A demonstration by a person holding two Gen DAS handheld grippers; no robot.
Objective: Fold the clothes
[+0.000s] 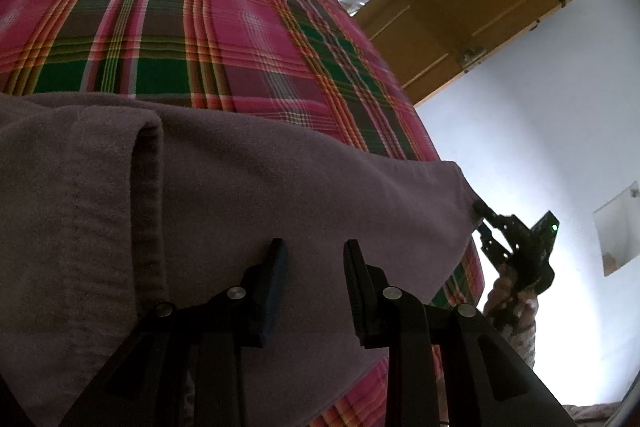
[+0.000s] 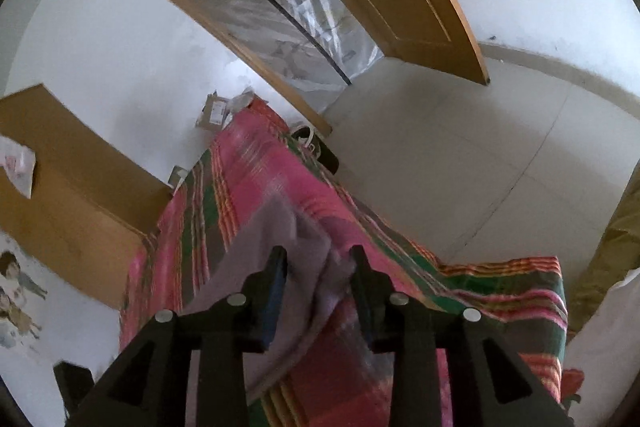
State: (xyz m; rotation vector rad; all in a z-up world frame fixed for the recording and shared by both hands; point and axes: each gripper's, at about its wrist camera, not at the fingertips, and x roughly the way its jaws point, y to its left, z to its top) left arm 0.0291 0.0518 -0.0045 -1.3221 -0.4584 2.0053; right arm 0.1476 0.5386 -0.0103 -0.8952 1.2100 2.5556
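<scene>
One purple garment, one plaid bedspread, two tools.

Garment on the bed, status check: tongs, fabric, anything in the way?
Left tongs open, over the mauve garment. Right tongs open, the garment's corner bunched between its fingers. Garment on the plaid bedcover, one edge folded over. Nothing in the way.

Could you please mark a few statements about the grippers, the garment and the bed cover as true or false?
1. The garment is mauve-grey. True.
2. The bed cover is plain white. False: it is pink and green plaid.
3. The left gripper is shut on cloth. False: its jaws stand open over the garment.
4. The right gripper has garment fabric between its open jaws. True.
5. The door is wooden. True.
</scene>
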